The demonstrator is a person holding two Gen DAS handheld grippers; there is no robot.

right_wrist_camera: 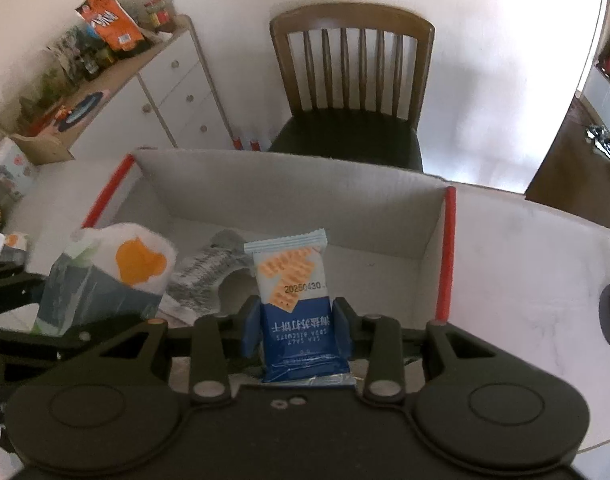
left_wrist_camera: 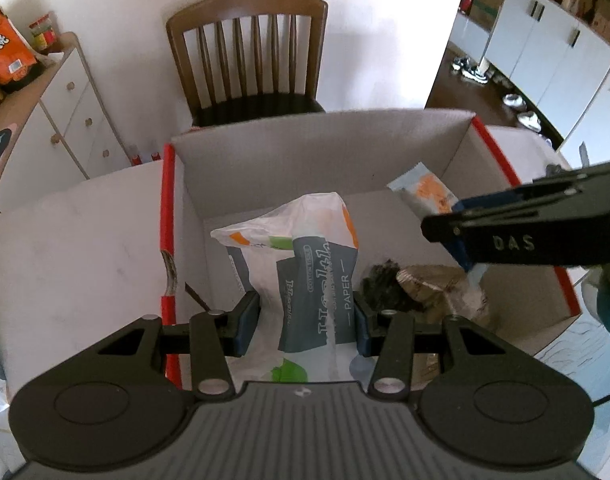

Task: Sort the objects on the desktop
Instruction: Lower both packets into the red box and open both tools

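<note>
A cardboard box (left_wrist_camera: 317, 148) with red-taped edges sits on the white table. My left gripper (left_wrist_camera: 307, 318) is shut on a white and grey tissue paper pack (left_wrist_camera: 301, 276) and holds it inside the box. My right gripper (right_wrist_camera: 297, 328) is shut on a blue and white soda biscuit packet (right_wrist_camera: 293, 292) and holds it upright over the box (right_wrist_camera: 289, 184); the packet also shows in the left wrist view (left_wrist_camera: 423, 192). The tissue pack shows at the left in the right wrist view (right_wrist_camera: 105, 276).
In the box lie a dark crumpled item (left_wrist_camera: 385, 284), a brown wrapped packet (left_wrist_camera: 437, 284) and a grey patterned wrapper (right_wrist_camera: 209, 276). A wooden chair (left_wrist_camera: 249, 60) stands behind the table. A white cabinet (left_wrist_camera: 65, 108) with snacks stands at the left.
</note>
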